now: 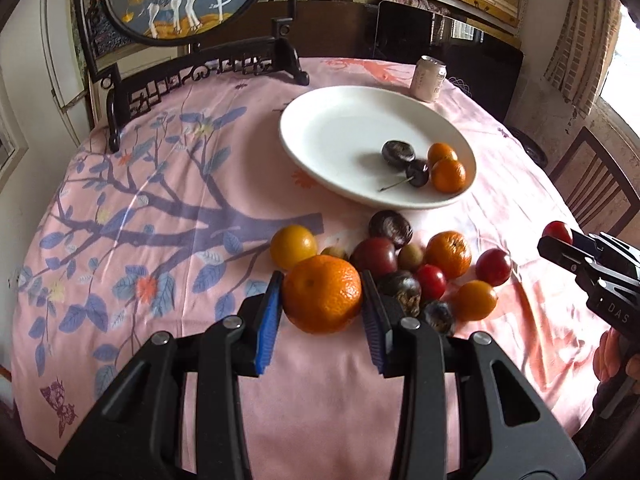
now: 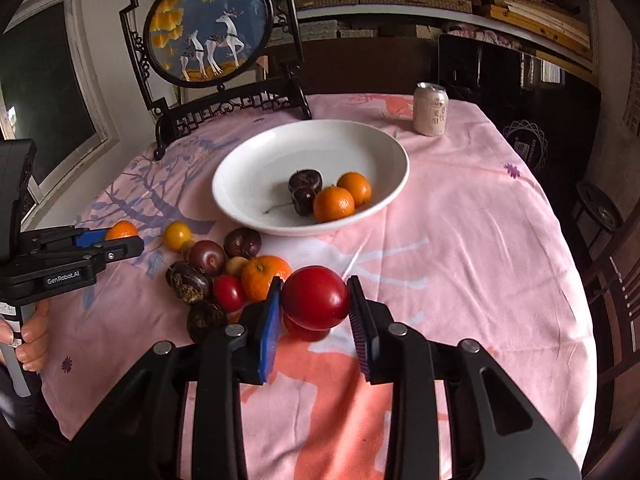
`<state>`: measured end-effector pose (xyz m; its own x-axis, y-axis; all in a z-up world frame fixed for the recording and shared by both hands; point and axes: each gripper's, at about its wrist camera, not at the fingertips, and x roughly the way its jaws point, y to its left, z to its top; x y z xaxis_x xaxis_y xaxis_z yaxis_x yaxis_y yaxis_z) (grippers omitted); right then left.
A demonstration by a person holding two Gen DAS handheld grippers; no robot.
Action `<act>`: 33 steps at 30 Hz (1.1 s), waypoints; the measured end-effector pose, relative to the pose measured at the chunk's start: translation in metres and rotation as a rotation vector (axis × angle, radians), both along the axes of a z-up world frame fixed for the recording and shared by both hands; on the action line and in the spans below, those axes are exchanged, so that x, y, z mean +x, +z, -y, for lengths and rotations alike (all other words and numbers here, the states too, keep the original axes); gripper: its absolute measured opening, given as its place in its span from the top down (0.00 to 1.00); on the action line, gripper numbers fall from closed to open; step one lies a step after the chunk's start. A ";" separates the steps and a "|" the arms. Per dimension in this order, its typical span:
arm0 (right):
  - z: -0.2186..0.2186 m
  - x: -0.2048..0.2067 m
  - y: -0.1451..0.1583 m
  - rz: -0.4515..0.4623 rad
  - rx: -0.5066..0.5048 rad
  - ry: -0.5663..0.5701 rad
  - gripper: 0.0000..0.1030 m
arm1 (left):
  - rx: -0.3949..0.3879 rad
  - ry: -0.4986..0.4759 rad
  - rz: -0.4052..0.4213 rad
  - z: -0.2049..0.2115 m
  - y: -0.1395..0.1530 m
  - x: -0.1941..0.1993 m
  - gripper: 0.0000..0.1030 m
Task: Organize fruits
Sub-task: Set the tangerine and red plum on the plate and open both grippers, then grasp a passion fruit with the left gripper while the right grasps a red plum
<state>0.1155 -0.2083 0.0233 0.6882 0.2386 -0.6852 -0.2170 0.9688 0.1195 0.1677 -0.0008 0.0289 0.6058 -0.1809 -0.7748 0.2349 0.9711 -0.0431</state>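
Left wrist view: my left gripper (image 1: 322,294) is closed on an orange (image 1: 322,294), the pads pressing both its flanks, and the fruit appears clear of the tablecloth (image 1: 160,200). The white plate (image 1: 320,120) lies at 12 o'clock from these fingers, beyond the heap of loose fruit (image 1: 404,264), already holding two small oranges and two dark fruits. The right gripper (image 1: 560,242) shows at 3 o'clock with something red in its tip.

Right wrist view: my right gripper (image 2: 316,300) is closed on a red plum (image 2: 316,298), pads touching both sides. The plate sits at 12 o'clock, slightly towards 11. I judge the right hand nearer the plate; both loads are roundish, so grip axis matters little.
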 end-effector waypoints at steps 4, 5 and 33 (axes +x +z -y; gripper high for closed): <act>-0.023 0.028 0.011 0.035 -0.025 0.065 0.68 | 0.009 -0.015 0.030 0.022 0.016 0.030 0.63; -0.028 0.037 0.010 0.026 -0.028 0.079 0.68 | 0.003 -0.017 0.025 0.026 0.017 0.039 0.63; -0.018 0.056 -0.011 -0.065 0.044 0.039 0.45 | 0.033 0.038 0.030 0.044 0.006 0.059 0.23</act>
